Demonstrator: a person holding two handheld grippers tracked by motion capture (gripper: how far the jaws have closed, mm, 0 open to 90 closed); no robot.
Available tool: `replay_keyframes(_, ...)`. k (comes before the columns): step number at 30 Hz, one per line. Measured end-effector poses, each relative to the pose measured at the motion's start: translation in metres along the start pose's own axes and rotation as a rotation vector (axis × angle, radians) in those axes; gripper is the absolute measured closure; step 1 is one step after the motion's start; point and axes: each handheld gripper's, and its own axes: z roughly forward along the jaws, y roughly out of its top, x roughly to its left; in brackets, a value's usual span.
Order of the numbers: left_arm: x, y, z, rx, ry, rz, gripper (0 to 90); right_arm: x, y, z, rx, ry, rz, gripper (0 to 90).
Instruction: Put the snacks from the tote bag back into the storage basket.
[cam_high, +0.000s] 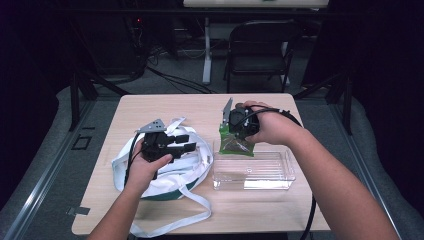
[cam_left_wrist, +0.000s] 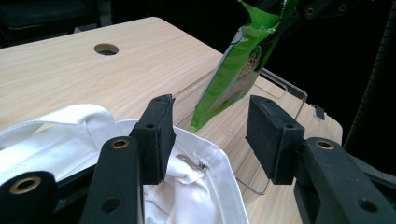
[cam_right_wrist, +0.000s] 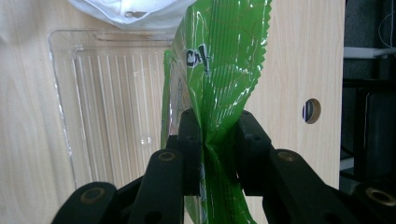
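My right gripper (cam_high: 231, 129) is shut on a green snack packet (cam_high: 236, 143), pinching its top edge; the packet (cam_right_wrist: 219, 70) hangs down over the far left corner of a clear plastic tray (cam_high: 277, 172). In the left gripper view the same packet (cam_left_wrist: 233, 74) dangles beyond the jaws, with the tray's rim (cam_left_wrist: 285, 88) behind it. My left gripper (cam_high: 186, 143) hovers open over a white cloth bag (cam_high: 197, 167) with long straps, nothing between its pads (cam_left_wrist: 154, 135). The bag's white fabric (cam_left_wrist: 205, 186) lies just under those jaws.
The tray (cam_right_wrist: 112, 107) is ribbed and holds nothing. The wooden table (cam_high: 165, 105) has a cable hole (cam_left_wrist: 106, 48) near its far edge. A bag strap (cam_high: 175, 222) trails toward the front edge. A black folding chair (cam_high: 260, 50) stands beyond the table.
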Motion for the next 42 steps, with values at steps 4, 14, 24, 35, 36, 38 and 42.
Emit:
replay_keyframes(4, 0.000, 0.000, 0.000, -0.005, 0.001, -0.005, 51.4, -0.001, 0.003, 0.006, 0.005, -0.003, -0.005, 74.5)
replay_keyframes(14, 0.002, -0.001, -0.001, -0.007, 0.000, -0.008, 51.5, -0.002, 0.009, 0.015, 0.011, -0.005, -0.028, 74.4)
replay_keyframes(24, 0.003, -0.001, -0.003, -0.009, 0.004, -0.015, 51.7, -0.003, 0.007, 0.037, 0.015, 0.012, -0.016, 74.3)
replay_keyframes(35, 0.005, -0.002, -0.003, -0.010, 0.007, -0.019, 51.8, -0.006, 0.009, 0.049, 0.006, 0.008, -0.014, 74.3)
replay_keyframes(36, 0.005, -0.002, -0.003, -0.012, 0.006, -0.020, 51.8, -0.006, 0.009, 0.050, 0.008, 0.005, -0.017, 74.4)
replay_keyframes(38, 0.005, -0.002, -0.003, -0.014, 0.008, -0.021, 51.9, -0.005, 0.009, 0.051, 0.005, 0.003, -0.019, 74.3)
replay_keyframes(42, 0.005, -0.002, -0.003, -0.011, 0.009, -0.019, 52.0, -0.004, 0.009, 0.055, 0.012, -0.001, -0.026, 74.4)
